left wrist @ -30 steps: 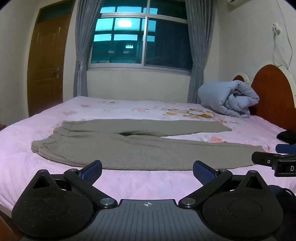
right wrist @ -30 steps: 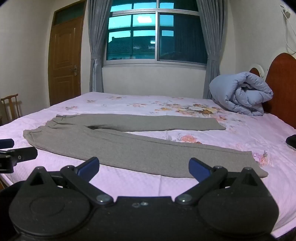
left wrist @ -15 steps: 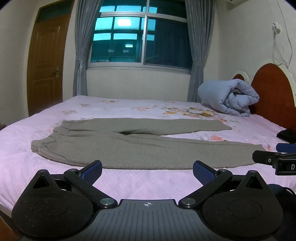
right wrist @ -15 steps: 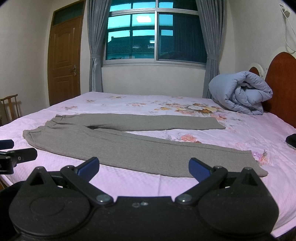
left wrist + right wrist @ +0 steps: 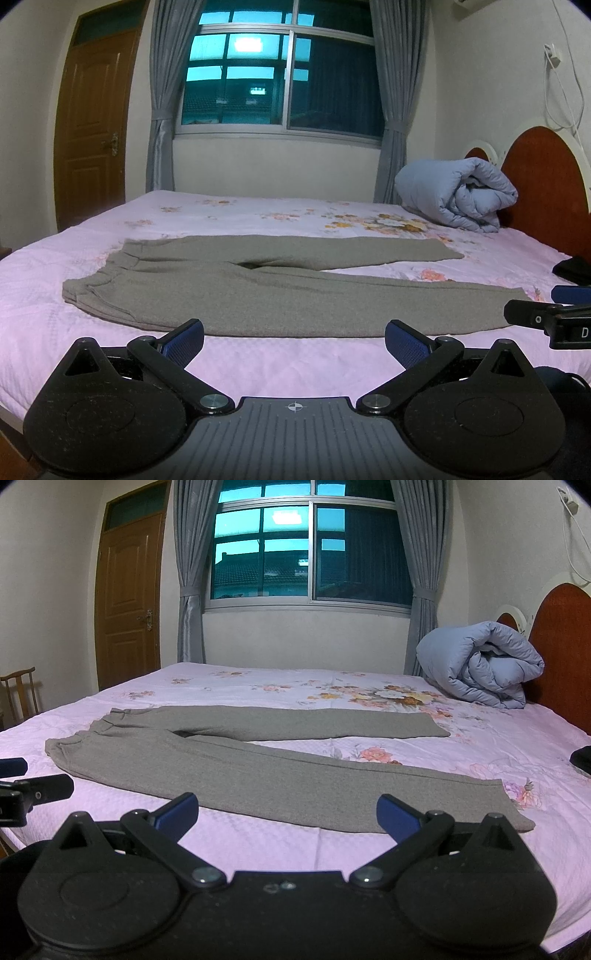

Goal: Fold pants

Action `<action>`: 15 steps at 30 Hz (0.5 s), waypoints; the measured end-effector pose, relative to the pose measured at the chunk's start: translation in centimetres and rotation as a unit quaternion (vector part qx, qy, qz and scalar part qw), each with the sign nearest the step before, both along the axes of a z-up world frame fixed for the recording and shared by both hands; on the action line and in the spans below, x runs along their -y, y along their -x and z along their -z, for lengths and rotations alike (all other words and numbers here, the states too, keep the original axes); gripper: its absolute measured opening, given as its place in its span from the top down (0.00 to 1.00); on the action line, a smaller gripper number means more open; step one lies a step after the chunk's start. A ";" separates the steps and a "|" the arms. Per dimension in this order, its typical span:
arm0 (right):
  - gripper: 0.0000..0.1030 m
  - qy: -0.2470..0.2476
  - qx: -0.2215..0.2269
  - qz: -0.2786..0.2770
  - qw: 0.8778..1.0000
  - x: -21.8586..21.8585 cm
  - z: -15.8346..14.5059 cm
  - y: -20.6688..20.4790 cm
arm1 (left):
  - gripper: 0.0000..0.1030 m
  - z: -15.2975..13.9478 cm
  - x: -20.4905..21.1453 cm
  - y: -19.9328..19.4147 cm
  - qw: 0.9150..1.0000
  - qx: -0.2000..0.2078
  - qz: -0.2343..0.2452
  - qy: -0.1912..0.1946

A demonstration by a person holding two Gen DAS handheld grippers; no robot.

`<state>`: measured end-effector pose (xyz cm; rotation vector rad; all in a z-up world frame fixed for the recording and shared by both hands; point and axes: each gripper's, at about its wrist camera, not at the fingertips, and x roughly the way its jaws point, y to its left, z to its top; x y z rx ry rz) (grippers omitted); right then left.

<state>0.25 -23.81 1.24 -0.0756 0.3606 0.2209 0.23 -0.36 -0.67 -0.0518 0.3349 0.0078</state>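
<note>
Grey pants [image 5: 258, 295] lie flat on the pink bed sheet, waistband to the left, both legs spread apart and running to the right; they also show in the right wrist view [image 5: 258, 771]. My left gripper [image 5: 293, 341] is open and empty, just short of the near leg's front edge. My right gripper [image 5: 286, 814] is open and empty, near the front edge of the near leg toward its cuff. Each gripper's tip shows at the edge of the other's view.
A rolled blue duvet [image 5: 458, 192] lies at the back right by the red headboard [image 5: 543, 184]. A dark object [image 5: 572, 267] sits at the bed's right edge. A wooden door [image 5: 129, 602] and a chair [image 5: 20, 694] stand at the left.
Both views have dipped very slightly; the pants have not moved and both grippers stay open.
</note>
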 end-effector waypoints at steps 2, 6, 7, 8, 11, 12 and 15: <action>0.06 0.000 -0.001 0.000 1.000 0.0 0.0 0.0 | 0.00 -0.1 0.0 0.0 1.000 0.000 0.000 0.000; 0.06 0.000 0.000 0.000 1.000 0.0 0.0 0.0 | 0.00 -0.1 0.0 0.0 1.000 -0.001 0.000 0.000; 0.06 0.000 -0.001 0.000 1.000 0.0 0.0 0.0 | 0.00 -0.1 0.0 0.0 1.000 0.000 0.000 0.000; 0.06 0.000 0.000 0.000 1.000 0.0 0.0 0.0 | 0.00 -0.1 0.0 0.0 1.000 0.000 0.000 0.000; 0.06 0.001 -0.001 0.000 1.000 -0.1 0.0 0.0 | 0.00 -0.1 0.0 0.0 1.000 0.000 0.000 0.000; 0.06 0.000 -0.001 0.000 1.000 0.0 0.0 0.0 | 0.00 -0.2 -0.1 -0.1 1.000 -0.001 0.000 0.000; 0.06 0.000 0.000 0.000 1.000 -0.1 0.0 0.1 | 0.00 -0.2 0.0 -0.1 1.000 -0.001 0.000 0.000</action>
